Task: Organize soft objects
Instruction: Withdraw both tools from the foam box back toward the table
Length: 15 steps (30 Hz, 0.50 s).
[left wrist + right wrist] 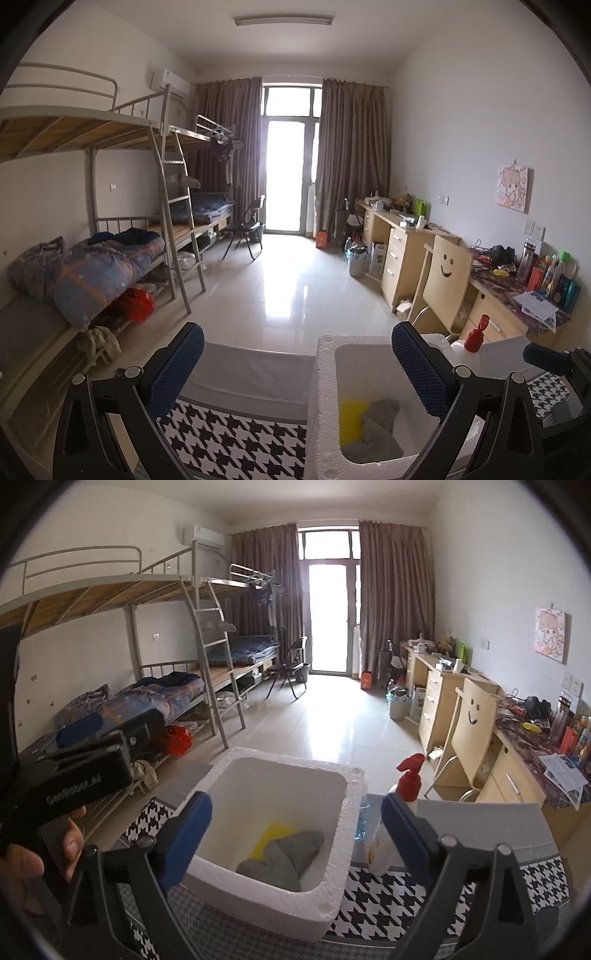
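A white foam box (325,373) (236,890) stands on a houndstooth cloth (236,443) (384,897). Inside it lie a grey cloth (380,421) (284,856) and a yellow soft thing (351,417) (271,834) under it. My left gripper (299,373) is open and empty, held above the box's left rim. My right gripper (295,834) is open and empty, held over the box. The left gripper's body (85,771) shows at the left of the right wrist view. The right gripper's finger (546,358) shows at the right of the left wrist view.
A spray bottle with a red trigger (399,805) (472,343) stands right of the box. A smiley-face chair (469,731) and cluttered desks (535,746) line the right wall. Bunk beds (155,686) line the left wall. A folding chair (291,664) stands by the balcony door.
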{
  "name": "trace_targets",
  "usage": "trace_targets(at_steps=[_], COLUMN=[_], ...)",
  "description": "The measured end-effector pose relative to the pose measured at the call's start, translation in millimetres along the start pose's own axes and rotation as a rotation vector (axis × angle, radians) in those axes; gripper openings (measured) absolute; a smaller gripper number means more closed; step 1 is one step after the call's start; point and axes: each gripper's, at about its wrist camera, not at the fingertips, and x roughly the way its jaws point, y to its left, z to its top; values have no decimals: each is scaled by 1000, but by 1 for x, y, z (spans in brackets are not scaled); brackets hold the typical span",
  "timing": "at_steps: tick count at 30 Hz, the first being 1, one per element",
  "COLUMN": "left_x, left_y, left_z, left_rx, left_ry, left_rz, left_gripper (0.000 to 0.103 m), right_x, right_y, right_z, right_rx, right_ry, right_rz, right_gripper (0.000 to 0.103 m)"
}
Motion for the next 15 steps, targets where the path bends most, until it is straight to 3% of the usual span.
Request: trace_targets(at_steps=[10, 15], left_x=[-22, -36], left_y=[-20, -17], left_z=[-12, -22], left_rx=[52, 19], left_ry=[26, 54], left_rz=[-82, -100], left_gripper=[102, 102], right_x=[-26, -41], right_y=[-13, -17], right_z=[-16, -21], right_rx=[21, 42], right_ry=[-29, -29], right_rz=[-14, -24], right_gripper=[95, 95])
